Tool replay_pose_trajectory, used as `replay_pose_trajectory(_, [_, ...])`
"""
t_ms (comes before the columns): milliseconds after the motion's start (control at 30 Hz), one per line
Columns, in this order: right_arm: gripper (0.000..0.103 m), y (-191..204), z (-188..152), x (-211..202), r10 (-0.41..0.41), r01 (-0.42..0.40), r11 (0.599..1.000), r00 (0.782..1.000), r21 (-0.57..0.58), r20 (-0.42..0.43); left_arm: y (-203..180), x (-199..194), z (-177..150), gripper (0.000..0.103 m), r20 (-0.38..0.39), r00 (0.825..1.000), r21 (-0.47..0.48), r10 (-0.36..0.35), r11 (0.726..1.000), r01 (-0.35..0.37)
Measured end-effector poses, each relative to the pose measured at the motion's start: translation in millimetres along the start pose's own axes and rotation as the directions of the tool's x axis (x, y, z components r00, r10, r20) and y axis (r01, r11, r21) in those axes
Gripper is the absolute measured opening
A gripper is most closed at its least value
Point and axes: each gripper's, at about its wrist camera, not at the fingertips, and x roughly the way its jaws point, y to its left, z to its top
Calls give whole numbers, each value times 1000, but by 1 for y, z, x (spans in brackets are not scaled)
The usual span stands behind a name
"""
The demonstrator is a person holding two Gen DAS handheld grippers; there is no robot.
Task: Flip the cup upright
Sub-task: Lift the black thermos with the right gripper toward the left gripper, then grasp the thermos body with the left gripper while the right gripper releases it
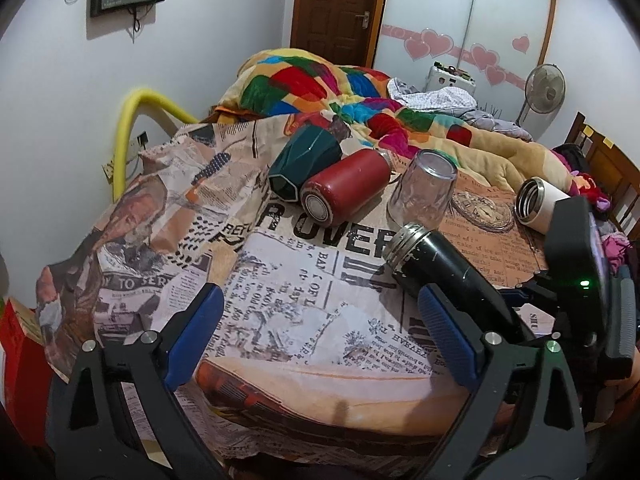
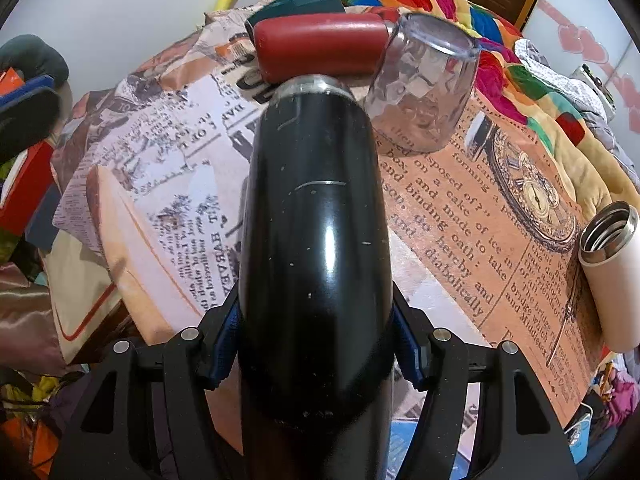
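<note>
- Blue-padded fingers (image 2: 224, 344) of the right gripper (image 2: 316, 344) are clamped on either side of a black flask (image 2: 316, 220), low on its body and well away from its steel neck, which points to the far side of the table.
- Left gripper (image 1: 320, 328) hangs over the near edge with its fingers wide apart and nothing between them.
- Seen from the left, the black flask lies tilted over the newspaper-print cloth (image 1: 280, 280), open mouth aimed far-left, and looks not yet upright.
- Glossy sides and a grip far from the mouth: I'd worry it twists or slides in the pads as it swings up.
- Just beyond its neck sits an upside-down clear glass (image 2: 424, 84), with a red flask (image 2: 320, 46) lying beside that and a green cup (image 1: 306, 162) on its side behind. A wide swing of the neck could knock the glass over or set the red flask rolling.
- The cloth is rumpled and creased, so a tall flask stood on a fold may tip.
- A white flask (image 2: 612, 272) lies at the far right, well apart from all this.
</note>
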Motion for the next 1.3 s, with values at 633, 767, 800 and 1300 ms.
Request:
replay_pose_trajectory(633, [82, -32, -59, -145, -240, 160, 950, 923, 268, 301, -46, 45, -18, 96, -265, 948, -113, -176, 982, 151])
replay_pose_trajectory(767, [82, -33, -70, -152, -248, 141, 939, 911, 315, 331, -51, 53, -18, 93, -292, 945, -111, -145, 987, 117])
replay_pose_trajectory(800, [82, -33, -72, -153, -249, 138, 937, 909, 322, 335, -53, 56, -18, 93, -297, 949, -102, -109, 991, 82])
replay_pose_trajectory(1300, [82, -37, -97, -158, -229, 65, 911, 900, 407, 370, -83, 83, -14, 64, -344, 939, 49, -17, 998, 36])
